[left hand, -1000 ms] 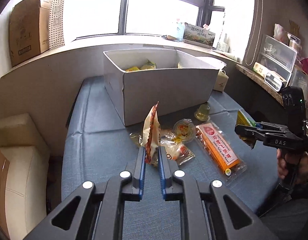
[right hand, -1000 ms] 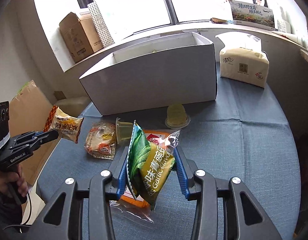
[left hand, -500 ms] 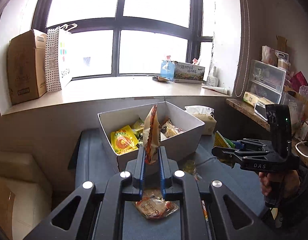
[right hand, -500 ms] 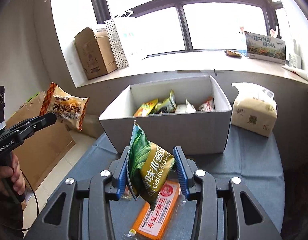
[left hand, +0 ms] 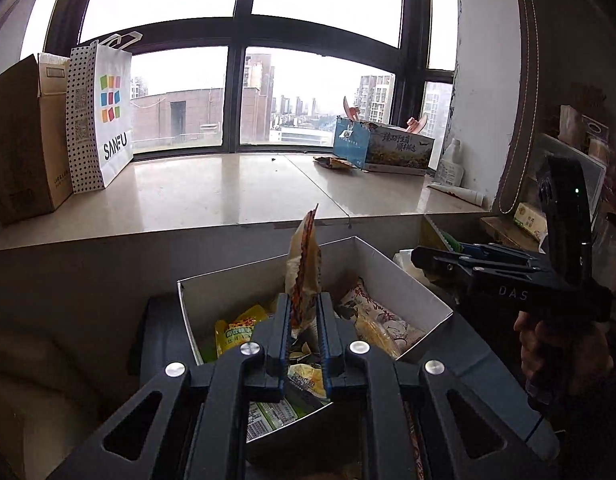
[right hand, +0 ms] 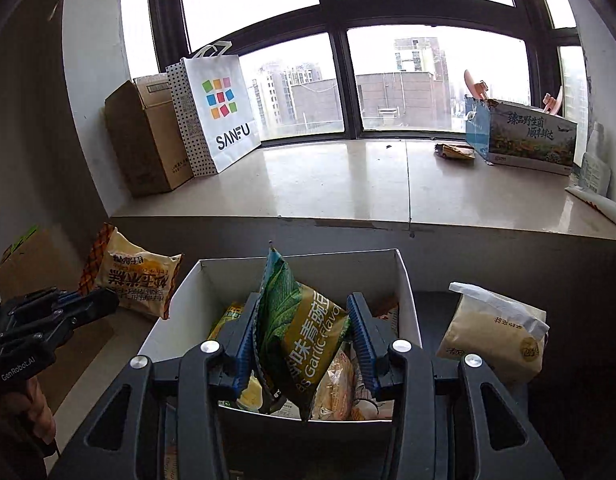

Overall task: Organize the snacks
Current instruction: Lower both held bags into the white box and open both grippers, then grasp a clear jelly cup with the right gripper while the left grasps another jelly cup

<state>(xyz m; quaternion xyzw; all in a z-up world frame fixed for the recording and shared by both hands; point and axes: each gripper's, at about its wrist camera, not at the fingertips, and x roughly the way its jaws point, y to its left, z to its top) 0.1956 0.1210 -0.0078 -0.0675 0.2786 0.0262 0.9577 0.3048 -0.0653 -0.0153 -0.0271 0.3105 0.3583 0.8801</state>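
Note:
My left gripper (left hand: 304, 308) is shut on the lower edge of a cream and orange snack pack (left hand: 304, 264), which stands upright over the open white box (left hand: 408, 284). The right wrist view shows the same pack (right hand: 136, 280) hanging left of the box (right hand: 348, 276), with the left gripper (right hand: 104, 304) below it. My right gripper (right hand: 302, 304) grips a green garlic pea bag (right hand: 304, 328) above the box's near half. Its jaws are opening, and both pads still touch the bag. Several snack packs (left hand: 372, 320) lie inside the box.
A tissue pack (right hand: 496, 328) stands right of the box. Behind runs a wide stone window sill (right hand: 348, 184) with a cardboard box (right hand: 148, 148), a white SANFU bag (right hand: 220, 112) and a printed carton (right hand: 528, 140). A hand (left hand: 556, 344) holds the right gripper at the right.
Both grippers have risen from the blue table and moved toward the box with their packs. The view went from the box's outer wall to looking down into it.

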